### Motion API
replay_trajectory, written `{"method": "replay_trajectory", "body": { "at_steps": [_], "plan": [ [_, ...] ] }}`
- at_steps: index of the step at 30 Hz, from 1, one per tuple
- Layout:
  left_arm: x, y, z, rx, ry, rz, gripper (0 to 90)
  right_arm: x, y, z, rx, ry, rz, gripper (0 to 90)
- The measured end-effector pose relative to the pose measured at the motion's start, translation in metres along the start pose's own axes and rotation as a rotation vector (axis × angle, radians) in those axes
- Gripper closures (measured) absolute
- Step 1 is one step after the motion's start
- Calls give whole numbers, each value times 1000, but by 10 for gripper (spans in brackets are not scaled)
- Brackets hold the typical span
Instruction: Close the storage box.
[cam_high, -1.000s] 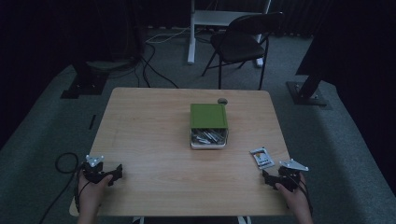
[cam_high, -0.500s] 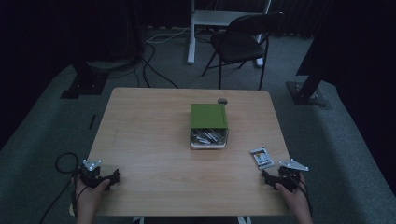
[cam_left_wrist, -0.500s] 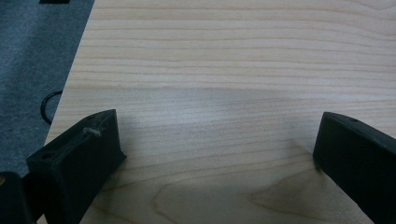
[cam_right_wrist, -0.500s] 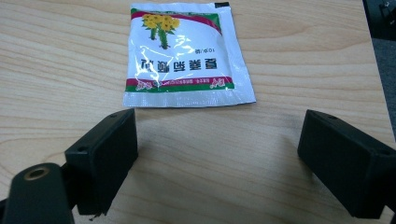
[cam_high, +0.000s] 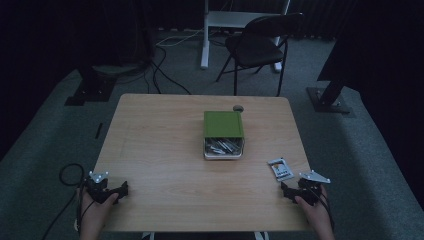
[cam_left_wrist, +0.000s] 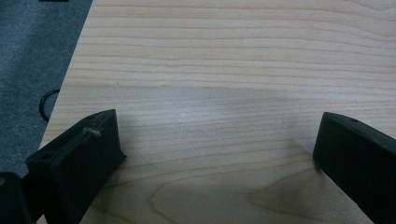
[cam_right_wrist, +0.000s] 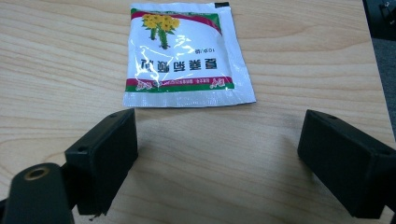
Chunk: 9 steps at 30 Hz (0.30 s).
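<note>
A white sachet with a yellow flower print and red and green bands lies flat on the wooden table, just beyond my right gripper, whose jaws stand wide apart with nothing between them. From above, the same sachet lies near the table's front right, and the right gripper sits just in front of it. My left gripper rests at the front left corner, open over bare wood. A green box holding several silvery packets stands at mid-table.
A small dark round object lies just behind the box. A black folding chair and a white stand are beyond the table's far edge. Cables trail over the grey carpet. A cable loop lies off the left edge.
My left gripper has drawn back slightly toward the front left corner of the table. The right gripper and the sachet have stayed in place.
</note>
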<state>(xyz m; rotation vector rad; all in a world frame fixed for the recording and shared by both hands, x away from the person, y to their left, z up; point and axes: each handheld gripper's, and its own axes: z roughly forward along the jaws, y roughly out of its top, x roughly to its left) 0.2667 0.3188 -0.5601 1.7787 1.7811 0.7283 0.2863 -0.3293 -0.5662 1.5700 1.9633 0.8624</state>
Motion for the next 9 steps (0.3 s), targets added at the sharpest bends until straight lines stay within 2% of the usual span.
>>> {"method": "replay_trajectory", "body": {
  "at_steps": [9],
  "plan": [
    [-1, 0, 0, -4, -7, 5, 15, 0, 0, 0, 0, 0, 0, 117]
  ]
}}
